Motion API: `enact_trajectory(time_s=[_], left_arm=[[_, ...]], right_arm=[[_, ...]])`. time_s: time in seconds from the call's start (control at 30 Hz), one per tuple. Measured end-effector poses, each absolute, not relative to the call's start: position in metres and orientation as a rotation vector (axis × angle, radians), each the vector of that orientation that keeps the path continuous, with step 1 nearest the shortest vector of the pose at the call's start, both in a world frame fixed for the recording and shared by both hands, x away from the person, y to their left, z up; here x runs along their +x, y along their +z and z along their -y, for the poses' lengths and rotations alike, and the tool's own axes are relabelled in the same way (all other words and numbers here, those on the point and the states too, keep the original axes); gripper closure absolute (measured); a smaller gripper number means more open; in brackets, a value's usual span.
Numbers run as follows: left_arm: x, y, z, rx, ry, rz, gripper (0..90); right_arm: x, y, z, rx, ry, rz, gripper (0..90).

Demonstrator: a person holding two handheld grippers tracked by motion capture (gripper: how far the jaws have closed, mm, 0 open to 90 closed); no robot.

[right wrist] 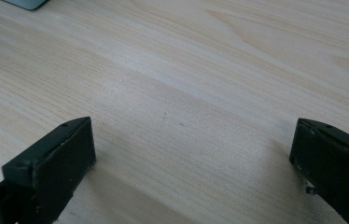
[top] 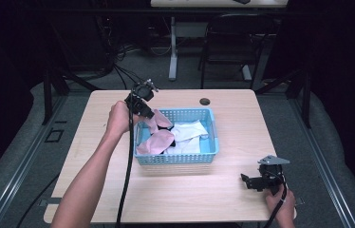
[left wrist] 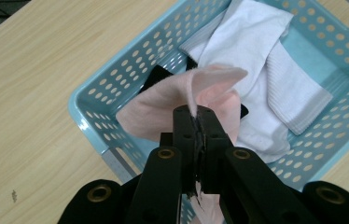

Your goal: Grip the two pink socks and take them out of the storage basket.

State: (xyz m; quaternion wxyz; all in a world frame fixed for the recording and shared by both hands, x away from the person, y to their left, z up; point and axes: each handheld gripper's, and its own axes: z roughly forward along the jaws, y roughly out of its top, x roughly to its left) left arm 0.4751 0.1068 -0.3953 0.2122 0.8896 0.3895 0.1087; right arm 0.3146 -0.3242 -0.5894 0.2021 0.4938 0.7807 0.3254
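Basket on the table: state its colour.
Light blue, with perforated walls. The basket shows best in the left gripper view.

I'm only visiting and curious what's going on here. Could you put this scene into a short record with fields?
Setting: wooden table
Container: blue basket, perforated walls
Contents: pink sock, white socks, something black underneath
Left gripper: shut on the pink sock, above the basket's corner
Right gripper: open, nothing between its jaws, low over bare table

Pink sock [left wrist: 163, 107], limp, folded, partly over blue basket [left wrist: 93, 102].
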Motion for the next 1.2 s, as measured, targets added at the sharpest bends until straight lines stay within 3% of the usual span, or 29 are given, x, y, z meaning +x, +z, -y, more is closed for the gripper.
enact_trajectory(time_s=[0.7, 1.2], left_arm=[[0.457, -0.354, -0.125, 2.459, 0.352, -1.069, 88.2], [0.444, -0.340, -0.170, 2.398, 0.396, -1.138, 88.1]], right_arm=[[0.315, -0.589, 0.324, 1.380, 0.911, -2.179, 0.0], [0.315, -0.590, 0.324, 1.378, 0.911, -2.179, 0.0]])
